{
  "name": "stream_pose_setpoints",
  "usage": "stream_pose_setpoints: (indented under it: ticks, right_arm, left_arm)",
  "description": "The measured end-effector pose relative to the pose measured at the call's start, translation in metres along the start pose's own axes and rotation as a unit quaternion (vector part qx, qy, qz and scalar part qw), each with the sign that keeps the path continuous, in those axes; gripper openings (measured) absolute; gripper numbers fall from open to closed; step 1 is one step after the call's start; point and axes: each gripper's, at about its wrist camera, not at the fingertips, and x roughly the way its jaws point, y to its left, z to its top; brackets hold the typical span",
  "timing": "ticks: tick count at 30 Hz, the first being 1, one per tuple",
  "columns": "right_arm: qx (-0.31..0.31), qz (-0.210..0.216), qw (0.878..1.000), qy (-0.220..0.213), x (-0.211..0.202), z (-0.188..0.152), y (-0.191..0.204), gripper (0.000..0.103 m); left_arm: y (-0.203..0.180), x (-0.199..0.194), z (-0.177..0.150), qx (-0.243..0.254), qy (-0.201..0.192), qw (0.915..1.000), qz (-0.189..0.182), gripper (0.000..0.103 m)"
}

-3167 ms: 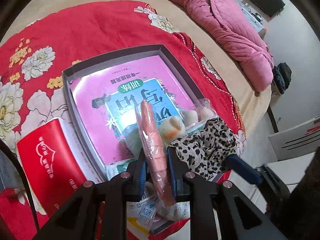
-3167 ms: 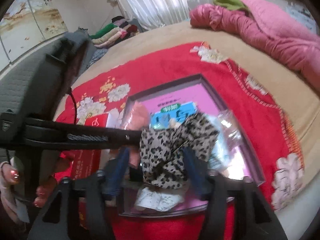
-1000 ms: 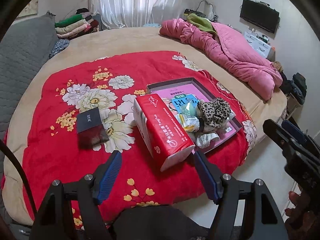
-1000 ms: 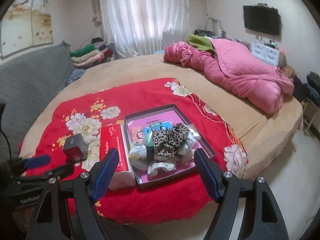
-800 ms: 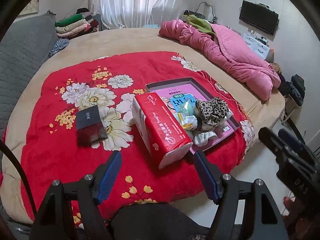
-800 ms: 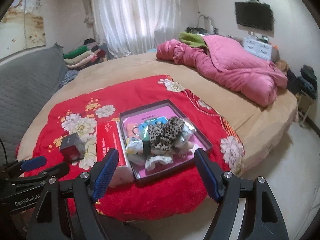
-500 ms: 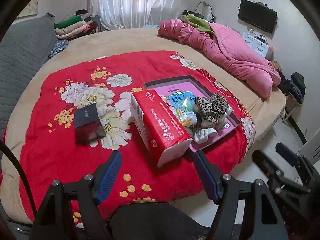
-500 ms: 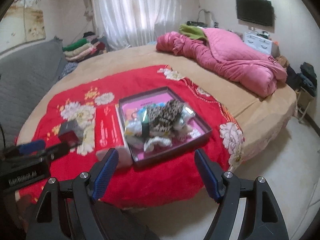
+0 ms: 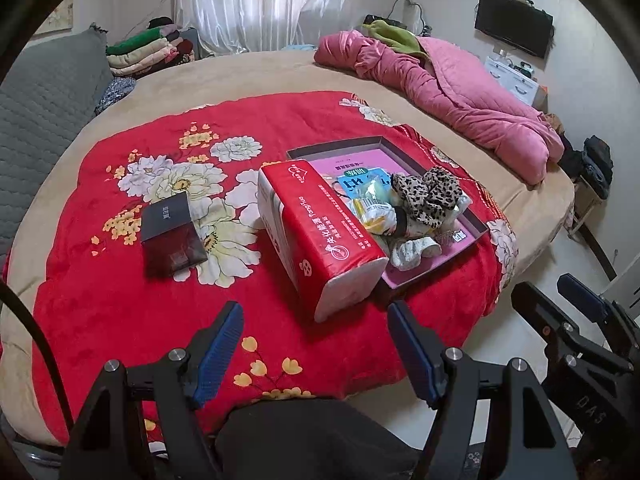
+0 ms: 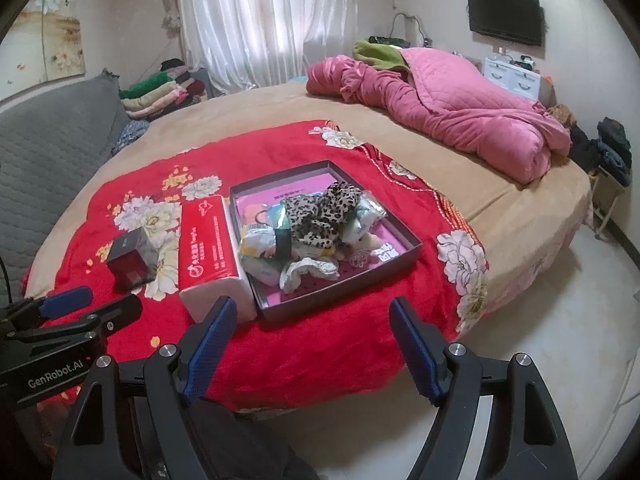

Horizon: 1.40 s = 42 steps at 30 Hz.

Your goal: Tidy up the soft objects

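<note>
Hovering off the edge of the bed, the left gripper [image 9: 316,344] has its blue-padded fingers spread wide with nothing between them, and the right gripper [image 10: 312,340] is the same, jaws apart and empty. Both are well apart from the work, held back over the floor side of the red floral blanket [image 10: 320,344].

Beyond them, the soft objects sit heaped in a shallow dark-rimmed tray [image 10: 412,246] with a pink liner, which lies on the blanket just beside a red tissue pack [image 9: 320,228]. On top of the heap is a leopard-print cloth [image 10: 320,214], bunched and crumpled; around it lie small crinkly plastic-wrapped packets [image 10: 260,246] and a pale lacy-edged scrap of fabric [image 10: 308,270] at the near side.

All of this looks light and limp. The cloth should bunch and drape rather than hold shape, so a pinch on a raised fold near its middle seems the best hold; the wrapped packets look slippery and are likely better taken across their body than by a loose edge.

A small dark red box [image 9: 172,236] stands apart on the blanket.
</note>
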Motion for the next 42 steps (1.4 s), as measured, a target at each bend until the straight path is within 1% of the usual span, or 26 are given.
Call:
stream_pose_setpoints:
  ticks: [7,42]
  right_arm:
    - [-0.001,0.002,1.000,0.008,0.0049,-0.0034,0.0017,0.080]
    - [-0.008,0.002,1.000,0.013,0.0035,-0.0095,0.0062,0.080]
  left_arm:
    - [0.0009,0.0004,-0.0006,-0.003,0.000,1.0000,0.000,0.073]
    - [0.0016,0.0017,-0.0031,-0.001,0.003,1.0000,-0.005,0.073]
